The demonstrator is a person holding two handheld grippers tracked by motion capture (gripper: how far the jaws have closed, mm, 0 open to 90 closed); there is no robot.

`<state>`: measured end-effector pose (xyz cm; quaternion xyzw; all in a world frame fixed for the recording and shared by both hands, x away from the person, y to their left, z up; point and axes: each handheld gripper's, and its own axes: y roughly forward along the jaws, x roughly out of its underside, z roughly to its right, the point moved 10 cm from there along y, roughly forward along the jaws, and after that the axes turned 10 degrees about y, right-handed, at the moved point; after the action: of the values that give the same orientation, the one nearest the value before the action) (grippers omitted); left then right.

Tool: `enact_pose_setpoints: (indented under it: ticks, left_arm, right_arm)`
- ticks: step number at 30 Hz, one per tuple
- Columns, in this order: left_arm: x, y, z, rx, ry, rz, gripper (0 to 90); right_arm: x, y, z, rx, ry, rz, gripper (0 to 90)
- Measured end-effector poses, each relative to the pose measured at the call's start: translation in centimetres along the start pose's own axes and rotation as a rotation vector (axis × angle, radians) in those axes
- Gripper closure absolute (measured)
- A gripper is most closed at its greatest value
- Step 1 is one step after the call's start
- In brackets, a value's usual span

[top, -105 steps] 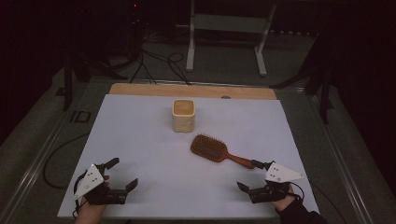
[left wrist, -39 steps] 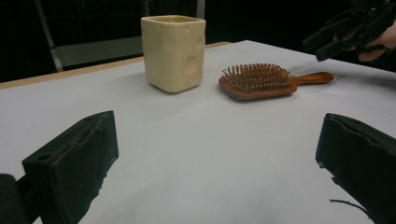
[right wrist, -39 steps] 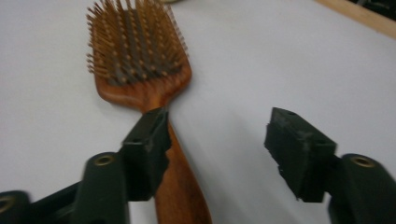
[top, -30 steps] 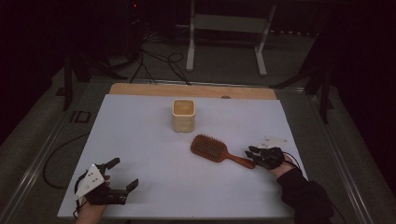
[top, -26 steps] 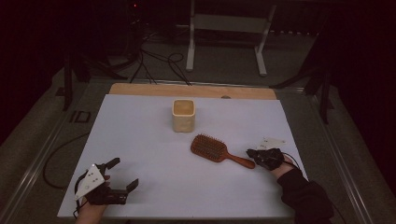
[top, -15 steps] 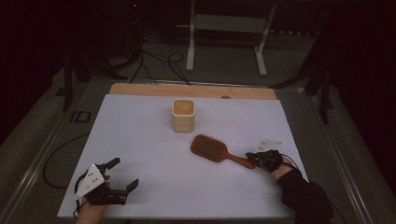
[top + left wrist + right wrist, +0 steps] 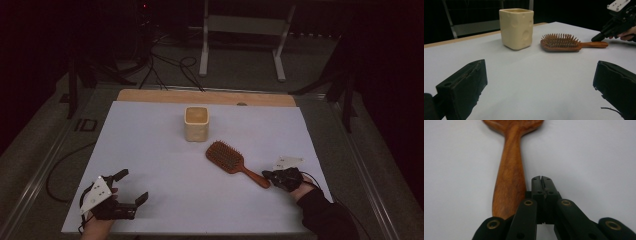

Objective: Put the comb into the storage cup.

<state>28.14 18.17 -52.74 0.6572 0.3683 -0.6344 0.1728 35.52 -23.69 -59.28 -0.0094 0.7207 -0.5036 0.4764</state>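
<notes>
In the right gripper view the brush point(image 7: 510, 167) loses its head past the top edge, and the fingers point(image 7: 541, 187) cover the handle's end. In the left gripper view both fingers point(image 7: 461, 87) run off the bottom edge.

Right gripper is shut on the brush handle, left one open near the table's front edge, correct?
Not quite. The right gripper is shut, but on nothing: the right gripper view shows its jaws closed together beside the brush handle. The left gripper is open.

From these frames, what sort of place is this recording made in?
Likely a lab or studio recording bench, not a home: a white-covered table in a dark room, cables on the floor behind, a metal stand, and only a hairbrush and cup staged.
</notes>
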Motion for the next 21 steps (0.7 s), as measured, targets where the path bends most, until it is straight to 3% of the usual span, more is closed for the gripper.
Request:
enact_pose_setpoints:
  ticks: [21]
  left_arm:
    - [0.0, 0.0, 0.1, 0.002, 0.007, -0.003, 0.1]
  right_arm:
    - [0.5, -0.5, -3.1, -0.057, -0.042, -0.024, 90.0]
